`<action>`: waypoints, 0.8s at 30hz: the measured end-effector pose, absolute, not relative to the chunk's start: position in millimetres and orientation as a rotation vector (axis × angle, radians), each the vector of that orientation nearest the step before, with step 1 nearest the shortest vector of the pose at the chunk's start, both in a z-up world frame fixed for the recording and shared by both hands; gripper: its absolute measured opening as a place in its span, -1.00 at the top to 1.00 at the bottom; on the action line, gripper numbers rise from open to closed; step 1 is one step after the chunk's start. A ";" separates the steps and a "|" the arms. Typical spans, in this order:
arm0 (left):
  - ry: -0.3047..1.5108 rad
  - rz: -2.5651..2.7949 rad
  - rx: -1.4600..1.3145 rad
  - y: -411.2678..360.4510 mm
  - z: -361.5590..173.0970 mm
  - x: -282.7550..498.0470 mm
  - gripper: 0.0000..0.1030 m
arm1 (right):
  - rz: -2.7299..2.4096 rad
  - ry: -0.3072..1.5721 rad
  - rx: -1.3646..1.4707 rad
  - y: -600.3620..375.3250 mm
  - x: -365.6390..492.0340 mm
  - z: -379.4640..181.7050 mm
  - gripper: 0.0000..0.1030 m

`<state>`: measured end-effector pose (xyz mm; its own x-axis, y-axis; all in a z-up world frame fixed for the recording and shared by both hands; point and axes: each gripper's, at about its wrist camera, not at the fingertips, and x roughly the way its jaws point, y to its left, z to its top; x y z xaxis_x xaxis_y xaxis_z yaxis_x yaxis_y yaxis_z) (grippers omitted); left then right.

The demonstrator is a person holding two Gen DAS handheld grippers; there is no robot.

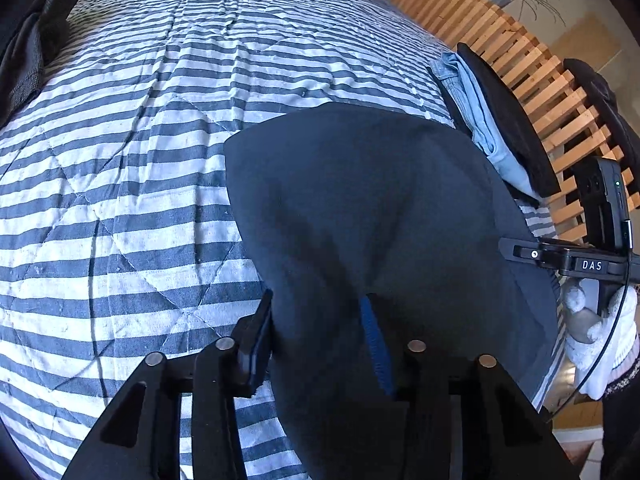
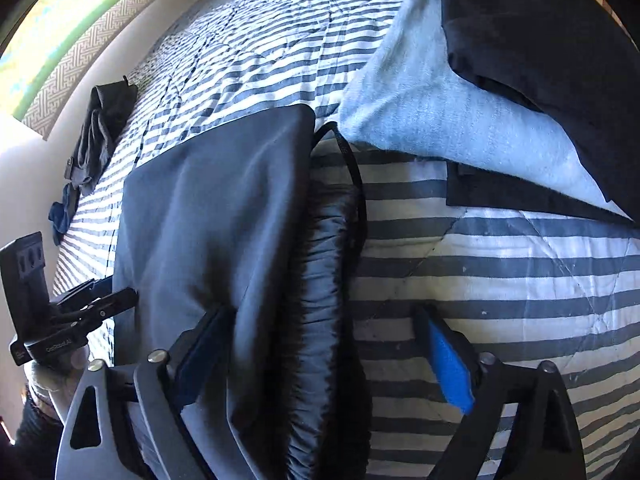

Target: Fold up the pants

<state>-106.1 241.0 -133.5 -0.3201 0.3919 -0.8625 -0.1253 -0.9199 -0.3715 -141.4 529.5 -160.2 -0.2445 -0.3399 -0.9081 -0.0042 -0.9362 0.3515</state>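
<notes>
The dark navy pants (image 1: 360, 200) lie folded on the striped quilt (image 1: 140, 160). My left gripper (image 1: 316, 312) stands partly open at their near edge, cloth bunched between its fingers and draped over the blue-padded right one. In the right wrist view the pants (image 2: 208, 200) show their gathered waistband (image 2: 320, 300) and a black drawstring (image 2: 352, 160). My right gripper (image 2: 324, 320) is wide open astride the waistband, its left finger against the cloth, its blue pad over bare quilt (image 2: 500, 280). Each gripper shows in the other view at the pants' side: the right gripper (image 1: 508, 248), the left gripper (image 2: 120, 292).
A stack of folded light blue jeans (image 1: 480, 120) and dark garments lies at the bed's right edge, close to the pants, beside wooden slats (image 1: 500, 40). The same jeans (image 2: 460, 112) show in the right wrist view. More dark clothes (image 1: 32, 52) lie at the far left. A gloved hand (image 1: 592, 320) holds the right gripper.
</notes>
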 end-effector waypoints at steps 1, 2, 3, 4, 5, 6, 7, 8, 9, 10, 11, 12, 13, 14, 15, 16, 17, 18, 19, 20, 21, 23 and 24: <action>-0.352 2.290 -1.597 241.9 -133.8 -107.2 0.40 | -2.258 -0.430 1.763 527.3 -140.5 -158.9 0.02; -0.360 2.284 -1.596 241.4 -133.7 -106.7 0.49 | -2.219 -0.474 1.752 526.6 -139.6 -158.6 0.12; -0.363 2.289 -1.596 242.5 -133.4 -107.0 0.51 | -2.229 -0.474 1.754 526.3 -139.2 -157.7 0.14; -0.358 2.291 -1.594 243.4 -132.7 -106.3 0.54 | -2.243 -0.444 1.752 523.4 -138.5 -156.3 0.19; -0.350 2.292 -1.589 244.1 -131.9 -105.8 0.55 | -2.259 -0.415 1.744 520.6 -137.4 -154.5 0.24; -0.352 2.295 -1.585 243.0 -131.2 -104.6 0.54 | -2.270 -0.399 1.739 518.6 -136.3 -152.8 0.26; -0.368 2.296 -1.584 241.5 -131.4 -104.4 0.53 | -2.277 -0.383 1.735 517.2 -135.4 -150.8 0.28; -0.390 2.293 -1.586 239.1 -132.7 -104.4 0.39 | -2.281 -0.382 1.727 517.0 -134.1 -149.2 0.28; -0.429 2.288 -1.594 236.0 -135.2 -106.0 0.31 | -2.280 -0.387 1.725 518.1 -132.9 -149.2 0.27; -0.495 2.269 -1.587 231.8 -137.2 -106.7 0.16 | -2.276 -0.396 1.735 518.8 -133.0 -149.8 0.17; -0.531 2.248 -1.582 230.5 -137.6 -107.9 0.09 | -2.272 -0.418 1.747 520.0 -133.9 -151.8 0.11; -0.521 2.251 -1.584 231.5 -137.3 -107.6 0.11 | -2.263 -0.453 1.760 522.0 -135.1 -155.4 0.07; -0.487 2.267 -1.589 234.5 -136.5 -107.4 0.38 | -2.254 -0.481 1.770 519.4 -137.2 -158.2 0.05; -0.454 2.276 -1.591 237.5 -136.2 -106.5 0.63 | -2.249 -0.501 1.768 520.0 -137.3 -160.1 0.06; -0.442 2.269 -1.588 240.3 -135.7 -106.2 0.64 | -2.256 -0.488 1.764 518.2 -136.8 -158.9 0.09; -0.440 2.270 -1.579 241.2 -133.4 -104.4 0.70 | -2.268 -0.471 1.756 517.9 -134.4 -156.7 0.24; -0.441 2.264 -1.568 241.0 -130.5 -102.4 0.72 | -2.293 -0.443 1.739 512.9 -131.6 -152.4 0.41; -0.446 2.261 -1.553 241.0 -126.1 -99.9 0.72 | -2.324 -0.399 1.720 506.3 -128.9 -147.6 0.48; -0.448 2.263 -1.539 240.8 -121.0 -97.0 0.73 | -2.351 -0.352 1.701 501.2 -124.9 -141.3 0.59; -0.446 2.265 -1.527 240.8 -116.3 -95.1 0.73 | -2.372 -0.321 1.681 495.8 -120.4 -134.9 0.62; -0.431 2.270 -1.505 241.1 -109.3 -91.6 0.73 | -2.389 -0.301 1.666 493.0 -116.3 -130.2 0.64; -0.412 2.283 -1.476 242.6 -97.2 -87.6 0.73 | -2.426 -0.268 1.643 485.1 -109.1 -122.5 0.65; -0.413 2.281 -1.461 242.7 -91.3 -85.5 0.74 | -2.439 -0.264 1.637 483.0 -105.9 -119.9 0.65</action>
<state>-85.5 242.7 -91.3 -0.3744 0.4794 -0.7937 -0.1708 -0.8770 -0.4492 -105.9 483.0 -119.9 -0.3710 -0.2569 -0.8924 0.0596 -0.9656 0.2532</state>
